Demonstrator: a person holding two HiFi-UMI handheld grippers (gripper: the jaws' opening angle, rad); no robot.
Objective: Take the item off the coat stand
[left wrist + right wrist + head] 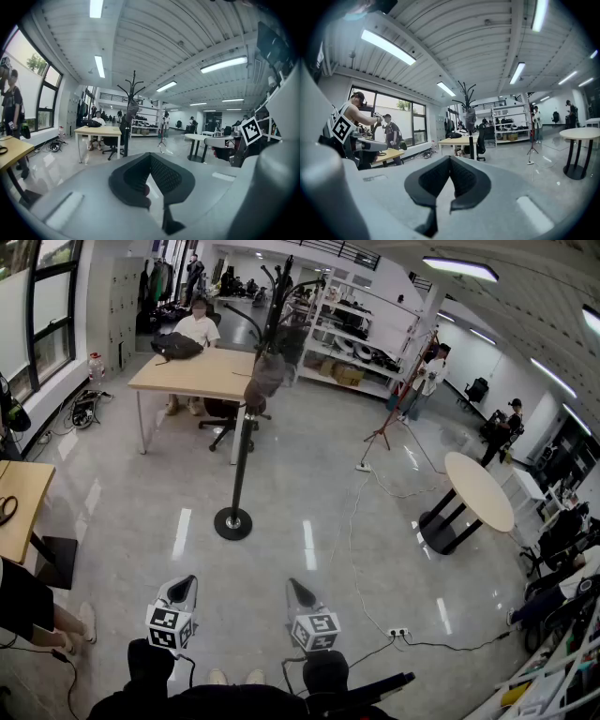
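Glossy grey floor (141, 493) stretched across the open workshop. At the left stood a wooden desk (187, 376) with a person (198, 329) seated behind it. Just right of the desk rose the black coat stand (241, 460), and the grey item (265, 376) hung high on it, well apart from both grippers. Further right was a round table (480, 488). Nearest me, the left gripper (186, 581) had its fingers pressed together on nothing. The right gripper (296, 585) beside it was likewise closed and empty, and both pointed toward the stand.
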